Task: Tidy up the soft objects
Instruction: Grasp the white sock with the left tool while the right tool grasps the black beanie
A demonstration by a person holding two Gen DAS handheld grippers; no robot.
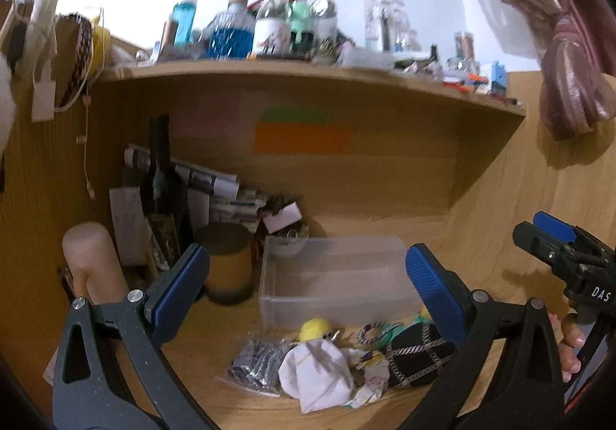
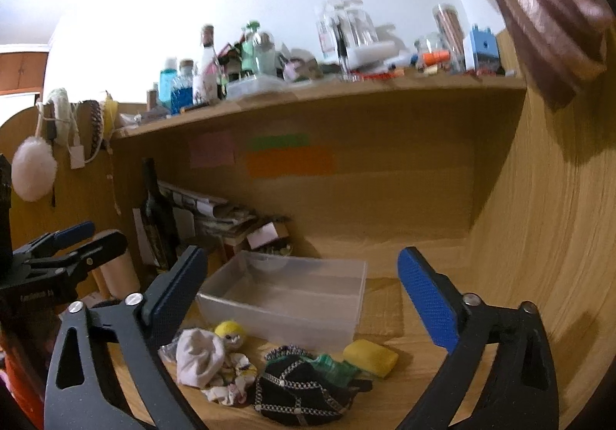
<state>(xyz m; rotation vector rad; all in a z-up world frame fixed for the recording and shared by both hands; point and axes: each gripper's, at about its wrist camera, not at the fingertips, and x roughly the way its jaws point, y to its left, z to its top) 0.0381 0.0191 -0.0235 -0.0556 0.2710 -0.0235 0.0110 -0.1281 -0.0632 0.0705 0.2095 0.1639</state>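
A clear plastic bin (image 1: pixel 338 276) (image 2: pixel 285 295) sits empty on the wooden desk. In front of it lies a heap of soft things: a white cloth (image 1: pixel 315 372) (image 2: pixel 198 357), a small yellow-haired doll (image 1: pixel 315 330) (image 2: pixel 231 333), a black pouch with silver chain pattern (image 1: pixel 417 353) (image 2: pixel 300 387), a green fabric piece (image 2: pixel 331 362) and a yellow sponge (image 2: pixel 370 357). My left gripper (image 1: pixel 308 283) is open above the heap. My right gripper (image 2: pixel 304 295) is open above the heap and bin. Each gripper shows at the other view's edge.
A plastic bag of grey items (image 1: pixel 256 362) lies left of the heap. A brown cylinder (image 1: pixel 227 268), a dark bottle (image 1: pixel 161 183), papers and a pink roller (image 1: pixel 92 260) stand at the back left. A cluttered shelf (image 1: pixel 308 70) hangs overhead. A wooden side wall (image 2: pixel 539 237) is at right.
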